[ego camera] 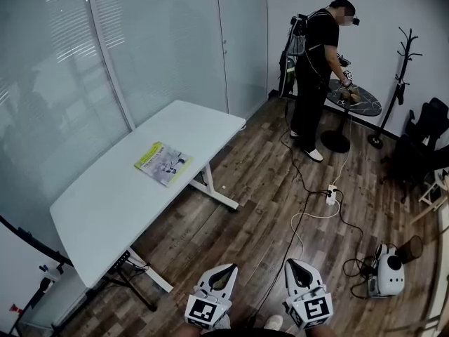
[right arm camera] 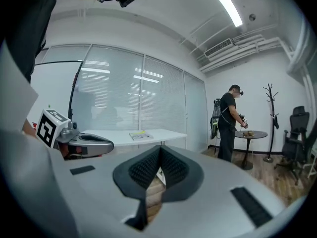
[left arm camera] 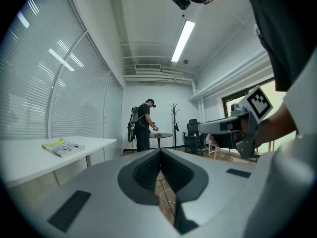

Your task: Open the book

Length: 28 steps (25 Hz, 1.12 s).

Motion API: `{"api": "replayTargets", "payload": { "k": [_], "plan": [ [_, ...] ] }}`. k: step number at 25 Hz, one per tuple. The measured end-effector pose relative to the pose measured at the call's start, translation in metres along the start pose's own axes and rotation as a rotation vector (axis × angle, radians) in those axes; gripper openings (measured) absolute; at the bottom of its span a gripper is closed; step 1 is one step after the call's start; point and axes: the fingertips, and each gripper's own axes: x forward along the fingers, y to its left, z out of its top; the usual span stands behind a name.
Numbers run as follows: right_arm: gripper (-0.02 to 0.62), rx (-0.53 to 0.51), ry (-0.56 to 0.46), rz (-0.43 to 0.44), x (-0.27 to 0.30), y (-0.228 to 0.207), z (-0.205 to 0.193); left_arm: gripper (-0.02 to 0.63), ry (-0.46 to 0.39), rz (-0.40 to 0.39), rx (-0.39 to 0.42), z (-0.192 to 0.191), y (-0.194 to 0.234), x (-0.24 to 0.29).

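A closed book (ego camera: pixel 163 163) with a yellow-green cover lies flat on the white table (ego camera: pixel 105 209), near its right edge. It also shows small in the left gripper view, book (left arm camera: pixel 62 147), and in the right gripper view, book (right arm camera: pixel 141 135). Both grippers hang low at the bottom of the head view, over the wooden floor and well away from the table. My left gripper (ego camera: pixel 226 267) is shut with nothing in it, its jaws meeting at the tip. My right gripper (ego camera: pixel 295 265) is shut and empty too. They sit side by side, both pointing roughly level into the room.
Another person (ego camera: pixel 318 76) stands at a small round table (ego camera: pixel 356 101) at the far end. A coat stand (ego camera: pixel 396 83), black chairs (ego camera: pixel 424 142), a power strip with cables (ego camera: pixel 330 194) and a white device (ego camera: pixel 387 273) are on the floor to the right. Glass walls with blinds (ego camera: pixel 63 69) run behind the table.
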Motion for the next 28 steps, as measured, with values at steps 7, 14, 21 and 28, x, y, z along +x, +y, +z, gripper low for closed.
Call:
{"api": "replayTargets", "payload": {
  "k": [7,14,21,28],
  "plan": [
    [0.006,0.008,-0.005,-0.049,0.028,0.028,0.005,0.012,-0.004,-0.035,0.004,-0.011,0.035,-0.017],
    [0.006,0.022,-0.017,-0.080,0.053,0.058,0.008,0.013,0.003,-0.054,0.021,-0.017,0.075,-0.032],
    [0.006,0.025,0.006,-0.040,0.088,0.062,0.002,0.012,0.013,-0.022,-0.019,-0.030,0.100,-0.023],
    [0.006,0.037,0.019,0.055,0.148,0.033,0.000,0.012,0.028,0.071,-0.036,-0.030,0.134,0.020]
  ]
}}
